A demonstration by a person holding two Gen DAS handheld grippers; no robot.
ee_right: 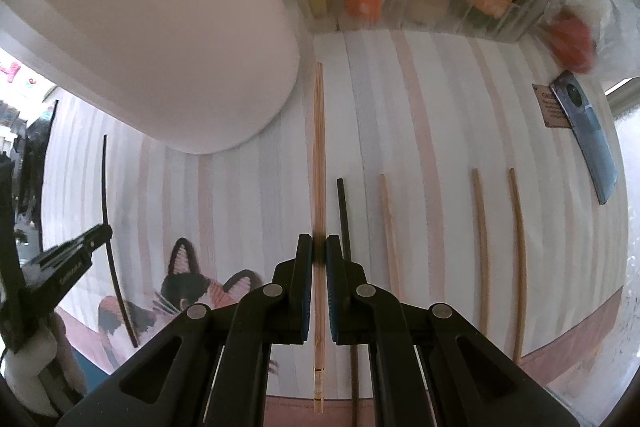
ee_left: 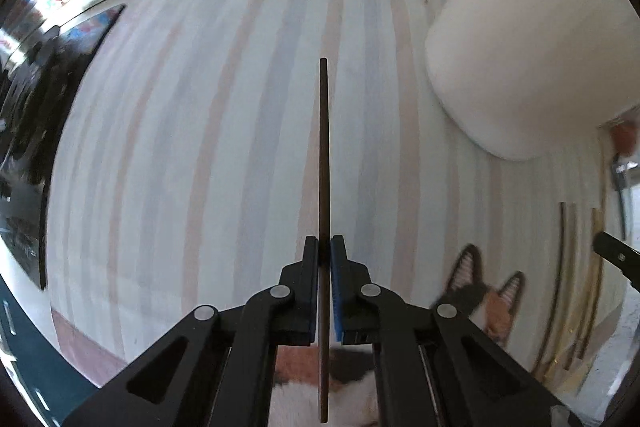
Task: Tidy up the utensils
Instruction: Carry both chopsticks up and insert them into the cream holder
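Two grips for me: my left fingers (ee_left: 324, 247) clench a dark chopstick (ee_left: 323, 155), my right fingers (ee_right: 319, 247) a pale chopstick (ee_right: 319, 163), above the striped worktop (ee_right: 432, 131).

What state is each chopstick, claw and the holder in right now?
Left claw: shut on the dark chopstick, lifted off the mat.
Right claw: shut on the light chopstick, lifted off the mat.
Second dark chopstick: lying flat on the striped mat, untouched.
Three tan chopsticks: lying flat, side by side, apart.
White holder: upright; its inside is not visible.
Phone: lying flat at the mat's edge.
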